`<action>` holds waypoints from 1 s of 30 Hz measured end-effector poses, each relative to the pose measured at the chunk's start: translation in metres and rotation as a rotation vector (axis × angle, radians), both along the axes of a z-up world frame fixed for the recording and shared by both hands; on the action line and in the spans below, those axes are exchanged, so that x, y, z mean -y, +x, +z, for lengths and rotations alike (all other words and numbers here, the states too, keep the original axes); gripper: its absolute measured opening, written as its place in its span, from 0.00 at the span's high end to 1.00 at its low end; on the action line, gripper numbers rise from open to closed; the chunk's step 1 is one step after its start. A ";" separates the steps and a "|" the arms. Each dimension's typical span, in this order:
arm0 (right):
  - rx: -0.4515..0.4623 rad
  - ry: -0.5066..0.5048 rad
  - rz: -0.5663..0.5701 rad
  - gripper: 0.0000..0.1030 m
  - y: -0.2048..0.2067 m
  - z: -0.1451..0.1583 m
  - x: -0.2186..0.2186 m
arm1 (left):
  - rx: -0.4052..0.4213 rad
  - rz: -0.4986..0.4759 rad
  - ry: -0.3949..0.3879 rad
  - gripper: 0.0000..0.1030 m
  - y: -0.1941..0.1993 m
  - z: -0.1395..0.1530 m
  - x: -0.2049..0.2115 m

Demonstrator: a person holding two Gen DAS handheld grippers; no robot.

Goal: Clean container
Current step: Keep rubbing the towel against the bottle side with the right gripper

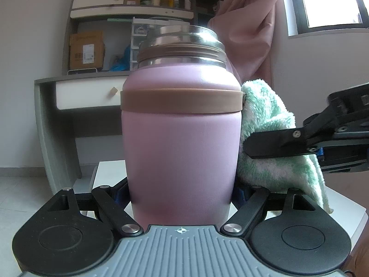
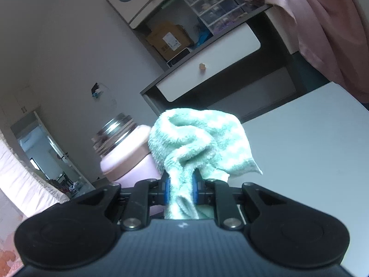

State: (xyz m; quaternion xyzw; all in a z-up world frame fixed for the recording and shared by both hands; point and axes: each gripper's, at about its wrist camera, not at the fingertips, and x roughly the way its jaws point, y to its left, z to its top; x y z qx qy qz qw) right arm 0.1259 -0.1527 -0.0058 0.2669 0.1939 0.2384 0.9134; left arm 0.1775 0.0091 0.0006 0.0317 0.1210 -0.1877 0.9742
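Now your left gripper clamps the lidless pink container low on its body, upright over the white table | your right gripper pinches the green-and-white cloth tight | cloth presses against the container's right side, by its brown band.

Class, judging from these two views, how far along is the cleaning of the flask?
Done: lid off the flask; the left claw grips its base. In hand: the right claw presses the green cloth against the flask's side. Left: whether the inside is wiped cannot be seen.
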 end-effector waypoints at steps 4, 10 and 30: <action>0.023 -0.022 0.039 0.83 -0.009 0.006 -0.009 | -0.001 0.000 0.000 0.20 0.000 0.000 0.000; 0.024 -0.015 0.084 0.83 -0.020 0.010 -0.013 | -0.003 0.002 0.002 0.20 -0.001 0.002 0.001; -0.017 0.012 -0.027 0.83 0.006 -0.005 0.003 | -0.001 0.002 0.005 0.20 -0.002 0.003 0.004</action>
